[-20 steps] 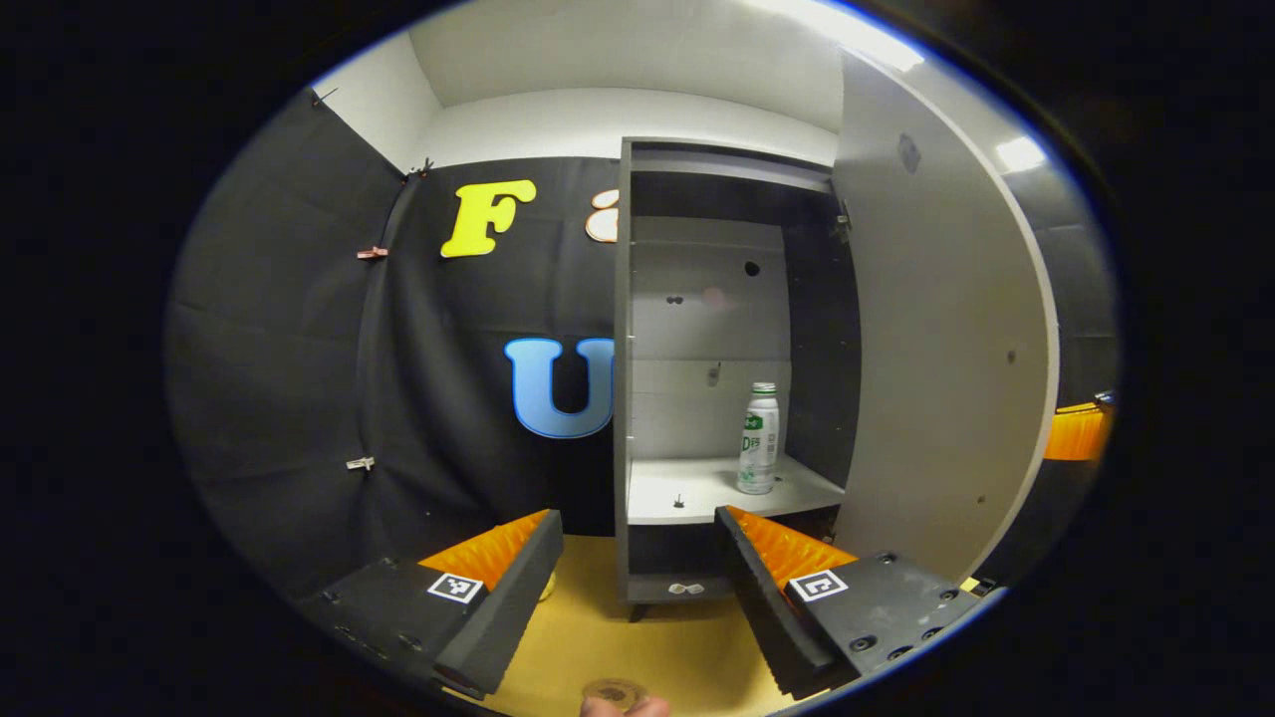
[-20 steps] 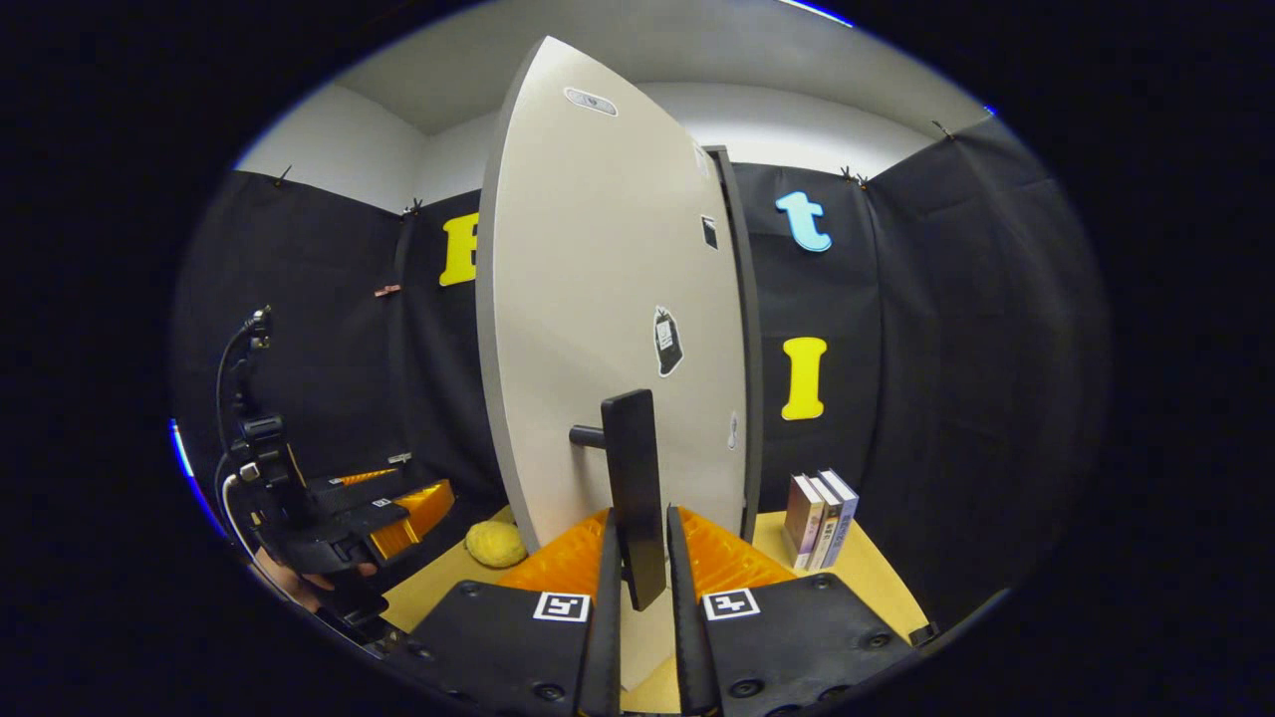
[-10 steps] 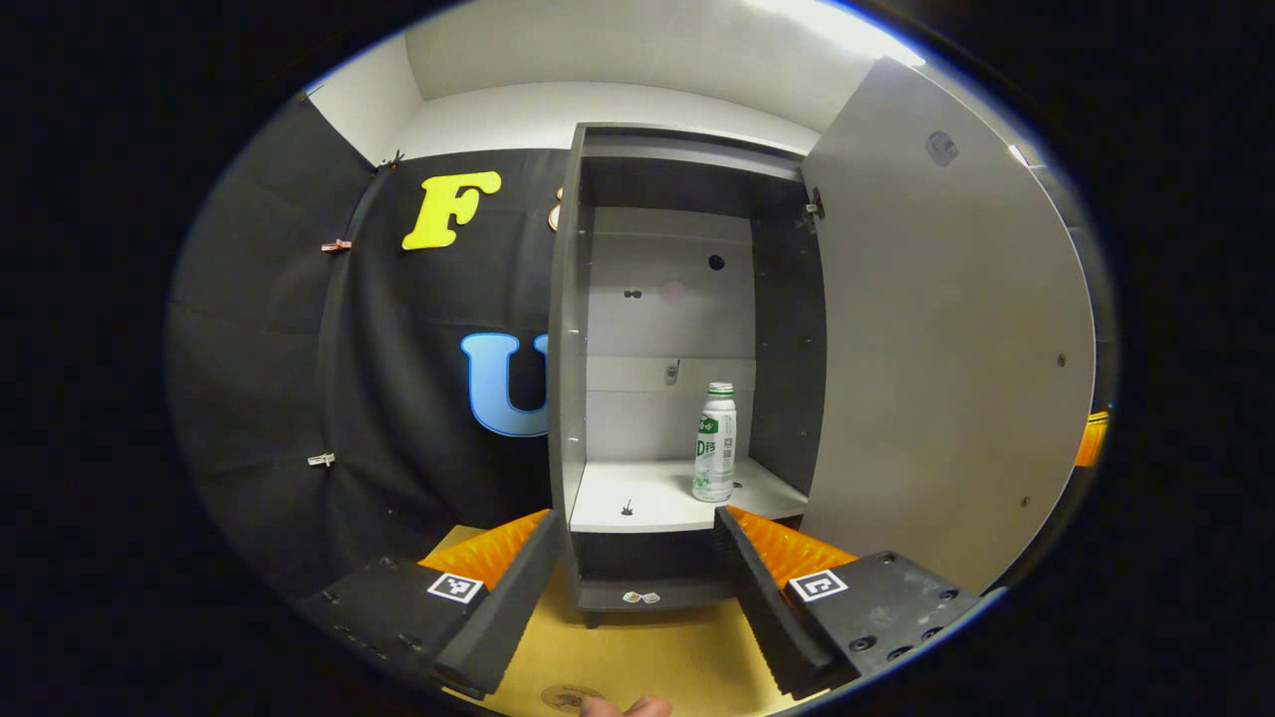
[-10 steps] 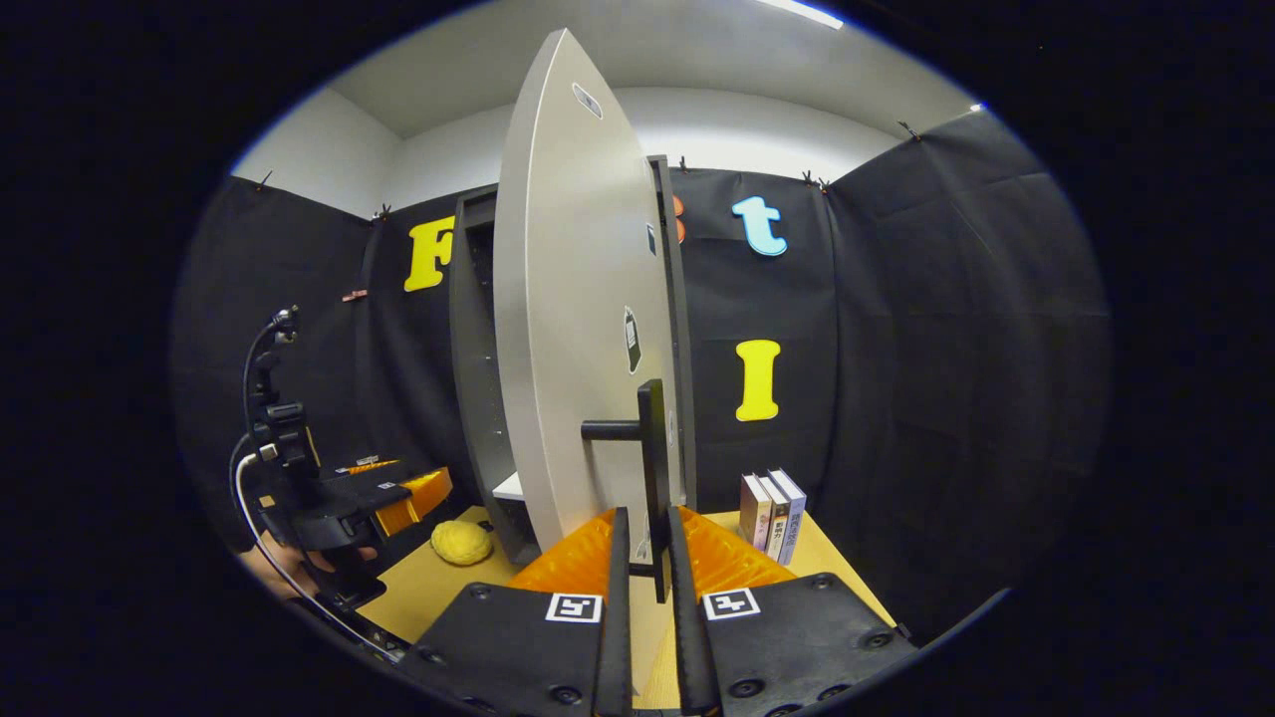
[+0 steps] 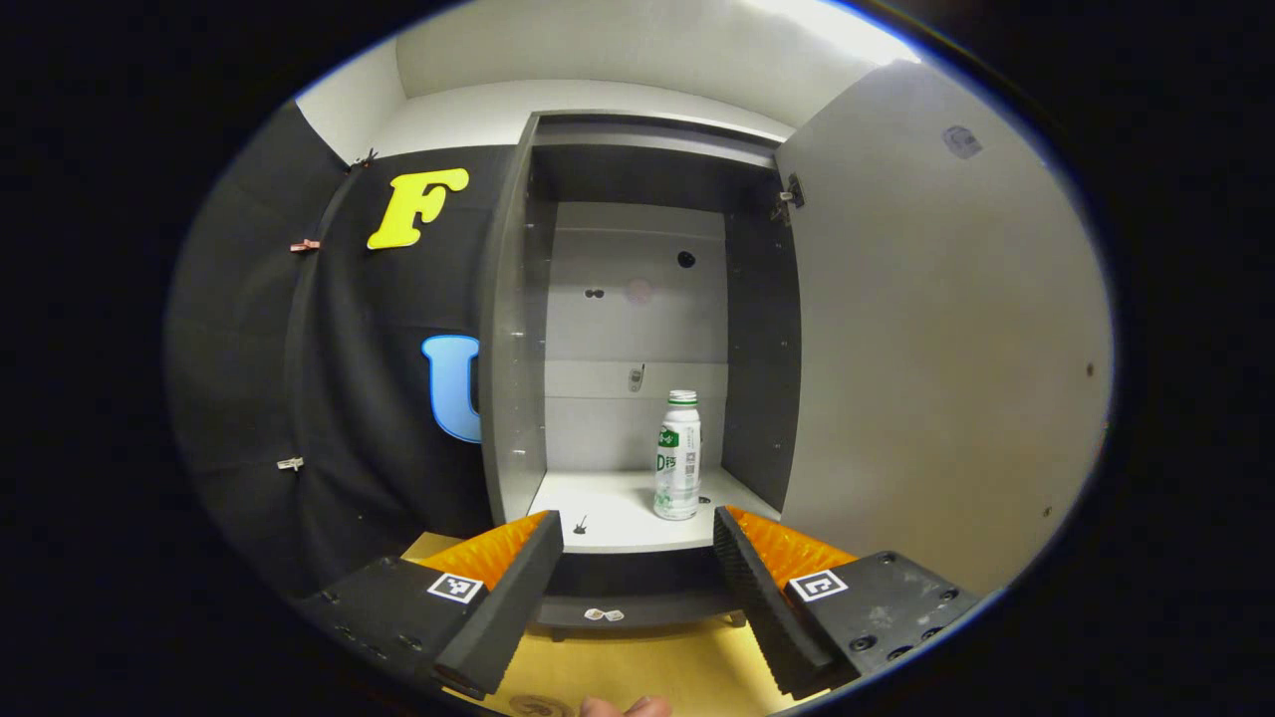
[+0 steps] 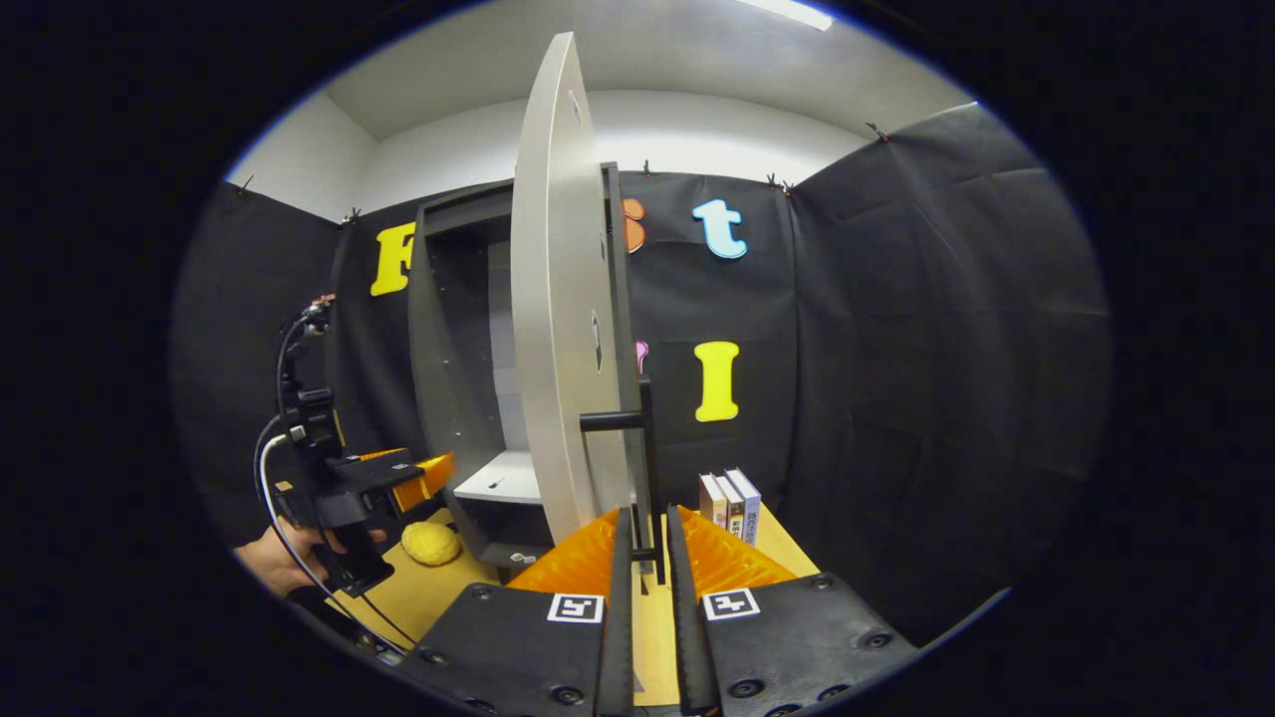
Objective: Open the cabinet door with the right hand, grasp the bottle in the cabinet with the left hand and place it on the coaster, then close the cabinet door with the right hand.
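door [image 6: 558, 299] open, right gripper [image 6: 644, 543] clenched on its handle [image 6: 647, 438]; next, released left gripper [image 5: 633, 558] reaches bottle [image 5: 678, 455] at 12 o'clock.

left gripper [image 5: 630, 558]: jaws wide apart, level, pointing forward, nothing between | right gripper [image 6: 642, 543]: fingers nearly closed, clamped on door handle [image 6: 647, 468] | hand [image 6: 274, 560] gripping left gripper

bottle [image 5: 677, 456] upright on cabinet shelf [image 5: 618, 518], open door [image 5: 936, 339] to its right
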